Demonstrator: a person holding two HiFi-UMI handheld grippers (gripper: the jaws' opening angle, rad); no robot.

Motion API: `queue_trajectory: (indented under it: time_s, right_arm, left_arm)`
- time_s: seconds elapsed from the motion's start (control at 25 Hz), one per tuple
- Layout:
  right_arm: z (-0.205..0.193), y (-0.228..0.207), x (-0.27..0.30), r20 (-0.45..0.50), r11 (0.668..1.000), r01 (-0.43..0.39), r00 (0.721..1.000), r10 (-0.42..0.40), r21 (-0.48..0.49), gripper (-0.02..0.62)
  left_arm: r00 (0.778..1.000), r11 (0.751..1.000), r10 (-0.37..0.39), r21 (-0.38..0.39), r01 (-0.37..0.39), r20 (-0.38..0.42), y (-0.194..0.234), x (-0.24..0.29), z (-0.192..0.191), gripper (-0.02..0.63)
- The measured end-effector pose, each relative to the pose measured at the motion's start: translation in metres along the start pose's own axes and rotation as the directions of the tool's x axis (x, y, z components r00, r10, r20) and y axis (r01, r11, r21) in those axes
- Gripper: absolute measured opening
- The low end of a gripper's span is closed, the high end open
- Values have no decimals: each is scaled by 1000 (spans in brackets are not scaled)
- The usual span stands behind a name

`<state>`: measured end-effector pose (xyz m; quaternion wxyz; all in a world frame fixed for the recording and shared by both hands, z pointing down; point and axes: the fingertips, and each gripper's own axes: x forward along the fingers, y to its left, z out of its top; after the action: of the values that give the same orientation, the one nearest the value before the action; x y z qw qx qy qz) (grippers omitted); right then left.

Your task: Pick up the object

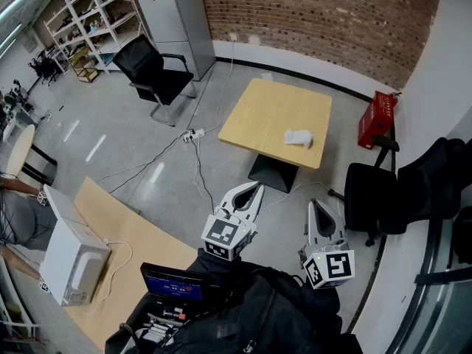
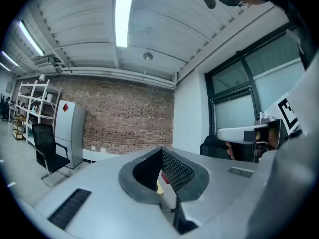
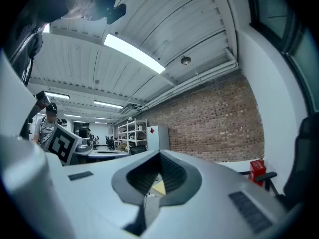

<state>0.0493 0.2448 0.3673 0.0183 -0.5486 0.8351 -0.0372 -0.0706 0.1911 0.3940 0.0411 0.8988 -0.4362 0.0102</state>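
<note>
Here, open floor (image 1: 140, 150) separates table (image 1: 269, 113) from left gripper (image 1: 258, 188) and right gripper (image 1: 312, 203), jaws pressed together.

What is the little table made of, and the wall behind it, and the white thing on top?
Table: probably wood or laminate, smooth pale-yellow top. Wall: red-brown brick, rough, mortar lines show. White thing: maybe crumpled cloth or paper; too small to tell.

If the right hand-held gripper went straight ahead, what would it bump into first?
Nothing close. The right hand-held gripper points toward the wooden table. Held level, it may pass over the table and reach the brick wall. Height is unclear.
</note>
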Motion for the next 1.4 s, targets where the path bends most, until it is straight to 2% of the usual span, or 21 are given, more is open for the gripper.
queue_trajectory:
  time_s: [0.24,0.68,1.0,1.4]
  right_arm:
    - [-2,-10,-2,5,1000,2,1000,-2,0,5]
    - [-6,-29,-17,27,998,-30,999,29,51,5]
    - [-26,-40,-20,-22,995,-46,999,48,84,5]
    - [-38,-44,13,-70,996,-63,995,68,68,5]
  left_arm:
    - [1000,1000,-18,7,18,-9,-11,10,-3,-2]
    - [999,1000,-1,0,1,-37,-26,22,-15,-2]
    - [996,1000,1,-11,-2,-86,-35,26,-35,-2]
    - [995,999,-28,-41,24,-97,-14,58,-46,-2]
